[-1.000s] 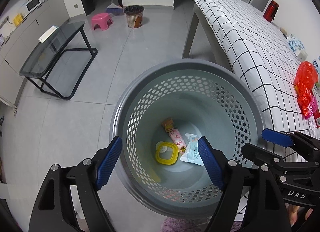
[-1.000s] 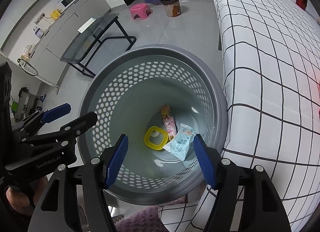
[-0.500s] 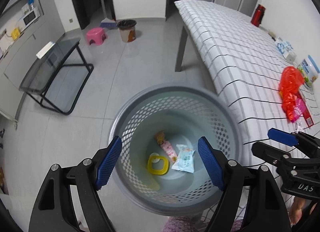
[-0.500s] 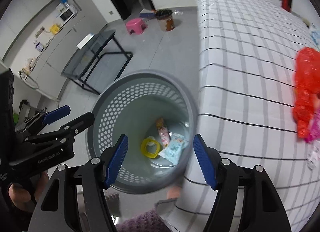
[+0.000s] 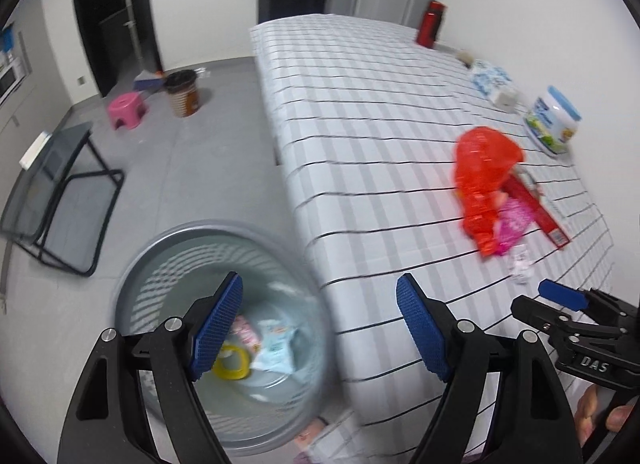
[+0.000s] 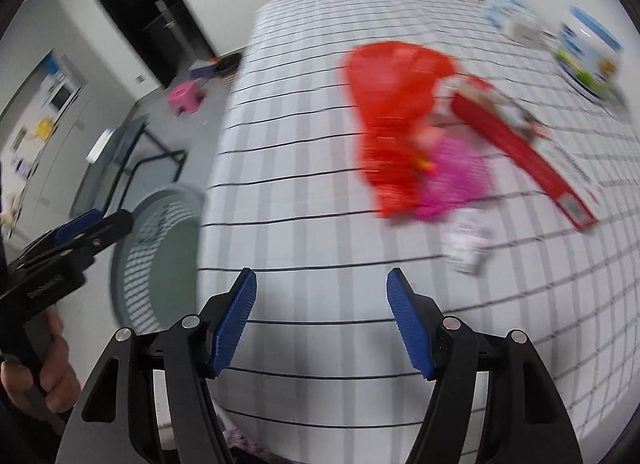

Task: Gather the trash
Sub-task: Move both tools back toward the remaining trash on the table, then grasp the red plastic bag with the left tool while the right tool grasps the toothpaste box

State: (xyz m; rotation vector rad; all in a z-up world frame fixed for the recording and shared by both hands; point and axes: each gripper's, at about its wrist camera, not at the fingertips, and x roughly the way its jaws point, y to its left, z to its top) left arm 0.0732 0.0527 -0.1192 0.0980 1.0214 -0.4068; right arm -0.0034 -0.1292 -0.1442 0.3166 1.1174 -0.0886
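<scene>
Near the table's [image 6: 304,191] right edge the trash pile [image 6: 404,123] lies untouched; both the left gripper [image 5: 318,328] and right gripper [image 6: 320,324] are spread empty. Thin wrappers could be pushed off that edge by a hurried grab.

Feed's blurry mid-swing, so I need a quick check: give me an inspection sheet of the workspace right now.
Surface: checked tablecloth over the table.
Job's things: red plastic bag, pink wrapper, red box, small white wrapper on the table; grey perforated bin on the floor holds a yellow lid and wipes packet.
Clutter: tub, tissue pack, red bottle.
Grippers: left tongs open, empty; right tongs open, empty.
Cables: nothing seen.
Surroundings: glass side table, pink stool, brown bin.
</scene>
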